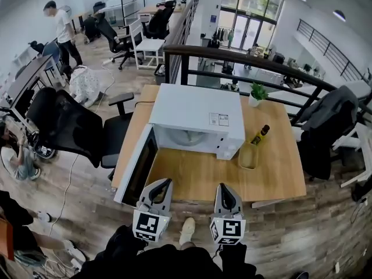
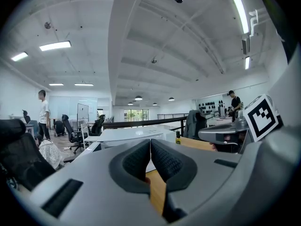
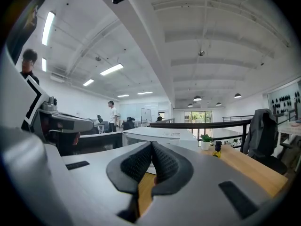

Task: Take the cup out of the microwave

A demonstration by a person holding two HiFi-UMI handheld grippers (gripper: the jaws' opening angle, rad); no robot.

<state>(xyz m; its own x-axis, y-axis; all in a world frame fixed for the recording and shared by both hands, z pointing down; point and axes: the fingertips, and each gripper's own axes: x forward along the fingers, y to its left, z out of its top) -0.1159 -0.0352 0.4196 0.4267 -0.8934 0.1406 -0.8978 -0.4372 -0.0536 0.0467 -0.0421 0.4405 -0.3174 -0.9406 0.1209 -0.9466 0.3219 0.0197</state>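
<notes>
A white microwave [image 1: 197,118] stands on the wooden table [image 1: 279,179], its door [image 1: 137,168] swung open toward the front left. In the open cavity a pale round shape [image 1: 187,137] shows; I cannot tell whether it is the cup. My left gripper [image 1: 165,184] and right gripper [image 1: 223,188] hover side by side at the table's near edge, both pointing at the microwave, both shut and empty. In the left gripper view the jaws [image 2: 150,144] meet in front of the microwave [image 2: 136,134]. In the right gripper view they [image 3: 151,146] meet below it [image 3: 160,136].
Right of the microwave stand a tan container [image 1: 248,156], a small bottle [image 1: 260,135] and a potted plant [image 1: 256,93]. A black office chair [image 1: 75,127] sits left of the table, a black railing [image 1: 244,60] behind it. A person [image 1: 63,34] stands far left.
</notes>
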